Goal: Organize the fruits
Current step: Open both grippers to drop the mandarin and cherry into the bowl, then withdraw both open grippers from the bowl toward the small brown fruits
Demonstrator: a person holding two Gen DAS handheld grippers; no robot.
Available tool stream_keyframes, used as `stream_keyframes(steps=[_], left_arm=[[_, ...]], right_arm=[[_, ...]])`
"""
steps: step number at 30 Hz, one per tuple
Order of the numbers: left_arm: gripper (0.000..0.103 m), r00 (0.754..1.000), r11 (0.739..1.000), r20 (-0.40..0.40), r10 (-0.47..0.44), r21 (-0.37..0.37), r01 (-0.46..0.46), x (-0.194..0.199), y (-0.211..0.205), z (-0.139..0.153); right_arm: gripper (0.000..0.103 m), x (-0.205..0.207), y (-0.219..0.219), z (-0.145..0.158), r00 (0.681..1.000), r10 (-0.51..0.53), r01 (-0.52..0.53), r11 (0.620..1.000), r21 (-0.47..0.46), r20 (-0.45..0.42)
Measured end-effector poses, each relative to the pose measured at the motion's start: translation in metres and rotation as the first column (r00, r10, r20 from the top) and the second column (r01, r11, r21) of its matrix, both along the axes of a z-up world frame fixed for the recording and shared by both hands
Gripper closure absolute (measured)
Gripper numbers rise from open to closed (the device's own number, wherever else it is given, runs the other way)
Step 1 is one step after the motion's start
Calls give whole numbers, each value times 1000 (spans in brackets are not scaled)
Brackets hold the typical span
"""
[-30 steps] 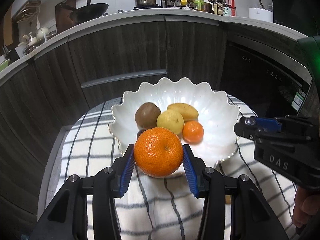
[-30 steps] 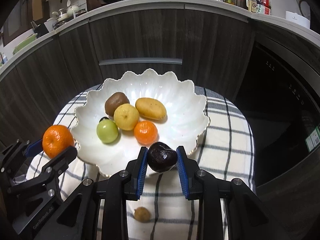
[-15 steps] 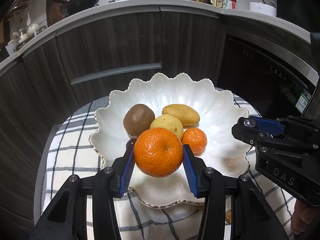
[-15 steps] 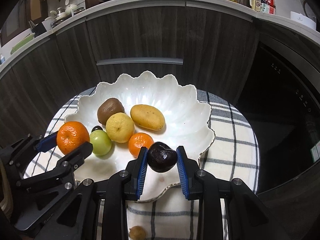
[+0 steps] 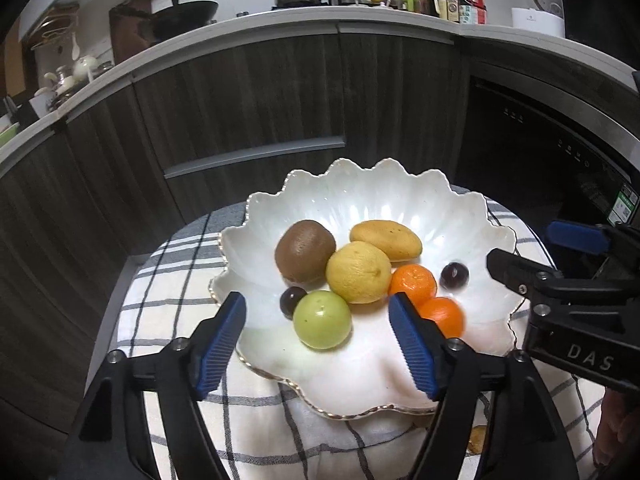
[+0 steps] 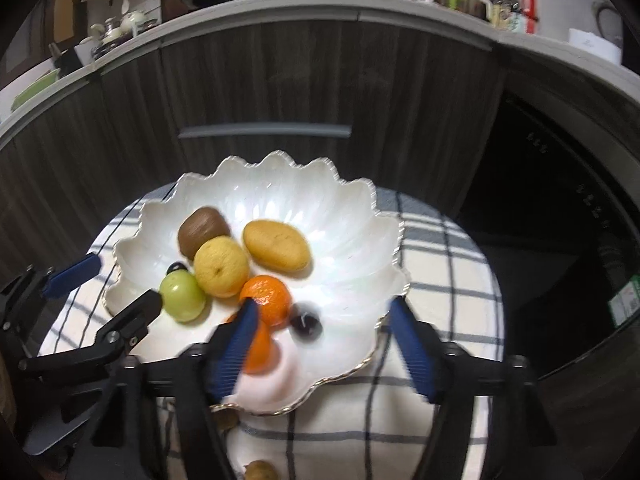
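Dark cabinets (image 5: 248,92) back the checked-cloth surface (image 5: 172,264). Both the left gripper (image 5: 318,336) and right gripper (image 6: 320,344) are opening, empty, above the scalloped white bowl (image 5: 400,196) holding smooth, bright fruits (image 5: 358,272).

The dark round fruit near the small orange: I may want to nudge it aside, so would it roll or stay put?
The dark round fruit looks smooth and nearly spherical, so a nudge would probably set it rolling. The white scalloped bowl slopes inward, so it would likely drift back toward the small orange. Its glossy skin may slip under a light touch.
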State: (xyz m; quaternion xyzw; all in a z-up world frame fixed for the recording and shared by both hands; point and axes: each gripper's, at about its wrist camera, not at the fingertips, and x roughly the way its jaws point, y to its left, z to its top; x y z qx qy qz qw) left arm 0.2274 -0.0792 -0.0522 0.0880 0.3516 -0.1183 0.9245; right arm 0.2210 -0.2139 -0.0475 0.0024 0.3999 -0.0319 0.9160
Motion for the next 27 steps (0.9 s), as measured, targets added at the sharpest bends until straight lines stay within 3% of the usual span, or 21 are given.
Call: stream_keyframes(steps=[7,16,27], left_arm=[[11,998,999,46,33,21,-34,-10,4,11],[9,992,995,79,100,-7,-99,-33,14,30],[9,989,993,90,119,13,-121,-68,20,41]], right_arm=[[24,-6,-1,11,1000,-26,26,999,-23,17],[23,-25,-2,28,998,-44,45,999,-10,42],[23,-59,1,41,997,-43,43,999,-2,63]])
